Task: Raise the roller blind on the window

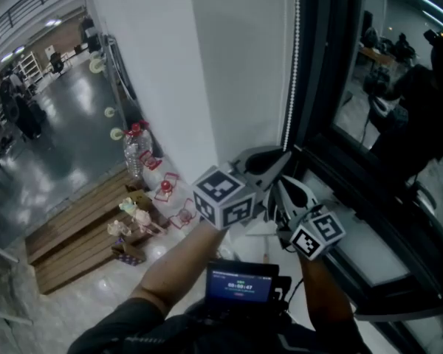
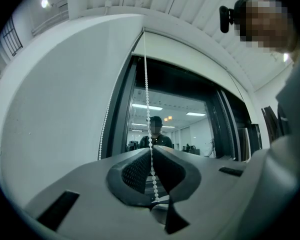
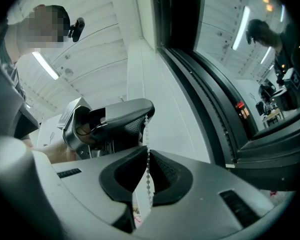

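A white bead chain [image 1: 290, 65] hangs down the dark window frame [image 1: 317, 57], next to the white wall. My left gripper [image 1: 284, 155] is shut on this chain; in the left gripper view the chain [image 2: 146, 84] runs from the top of the frame straight into the closed pads of my left gripper [image 2: 151, 153]. A second strand [image 2: 106, 124] hangs free to the left. Just below, my right gripper [image 1: 279, 188] is shut on the same chain [image 3: 149, 171], with the left gripper [image 3: 142, 113] directly above my right gripper [image 3: 148, 155]. The blind itself is not clearly in view.
The window sill [image 1: 376, 260] lies under the right gripper. Low on the left are wooden boards [image 1: 74, 234], a water bottle [image 1: 135, 150] and small red items [image 1: 166, 186]. A device with a lit screen [image 1: 241, 282] sits at my chest. The glass reflects a person [image 2: 155, 134].
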`<action>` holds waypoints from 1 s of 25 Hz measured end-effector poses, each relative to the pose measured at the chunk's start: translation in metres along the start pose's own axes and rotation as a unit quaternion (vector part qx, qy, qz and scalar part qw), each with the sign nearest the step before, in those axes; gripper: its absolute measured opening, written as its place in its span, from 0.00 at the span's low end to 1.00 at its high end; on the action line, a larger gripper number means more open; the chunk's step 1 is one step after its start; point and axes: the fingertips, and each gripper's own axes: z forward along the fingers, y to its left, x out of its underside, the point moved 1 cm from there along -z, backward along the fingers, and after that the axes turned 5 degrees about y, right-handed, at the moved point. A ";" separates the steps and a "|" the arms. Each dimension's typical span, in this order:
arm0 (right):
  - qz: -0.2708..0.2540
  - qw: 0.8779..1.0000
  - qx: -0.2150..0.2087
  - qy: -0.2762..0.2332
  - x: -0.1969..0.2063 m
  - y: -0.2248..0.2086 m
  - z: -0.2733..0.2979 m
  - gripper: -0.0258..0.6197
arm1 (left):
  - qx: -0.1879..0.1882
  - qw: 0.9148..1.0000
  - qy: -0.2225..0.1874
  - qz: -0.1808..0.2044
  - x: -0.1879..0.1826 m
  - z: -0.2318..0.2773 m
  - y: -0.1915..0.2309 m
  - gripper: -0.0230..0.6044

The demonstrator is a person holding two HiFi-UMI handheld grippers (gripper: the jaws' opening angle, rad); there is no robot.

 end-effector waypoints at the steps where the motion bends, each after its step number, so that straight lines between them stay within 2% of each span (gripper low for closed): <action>1: 0.002 1.000 0.002 0.002 0.003 -0.001 0.000 0.06 | -0.001 1.000 0.003 0.002 0.003 0.000 0.000 0.05; 9: -0.007 1.000 0.004 0.018 0.020 -0.003 -0.001 0.06 | -0.008 1.000 0.000 -0.008 0.022 -0.005 0.000 0.05; 12: -0.005 1.000 0.005 0.027 0.029 -0.006 -0.001 0.06 | -0.009 1.000 0.011 -0.001 0.032 -0.004 0.002 0.05; 17: 0.009 0.999 0.011 0.044 0.042 -0.009 -0.003 0.06 | -0.009 1.000 0.021 -0.017 0.047 -0.006 0.003 0.05; 19: -0.005 0.998 0.014 0.059 0.040 -0.010 -0.004 0.07 | -0.011 1.000 0.018 -0.016 0.046 -0.005 0.005 0.05; 22: -0.040 0.995 0.021 0.087 0.037 -0.011 -0.014 0.12 | -0.015 1.000 0.011 -0.022 0.043 -0.009 0.011 0.05; 24: -0.045 0.995 0.024 0.084 0.028 -0.012 -0.026 0.19 | -0.018 0.999 0.010 -0.026 0.045 -0.013 0.013 0.05; 25: -0.046 0.996 0.027 0.075 0.019 -0.014 -0.031 0.19 | -0.018 0.999 0.009 -0.027 0.045 -0.014 0.013 0.05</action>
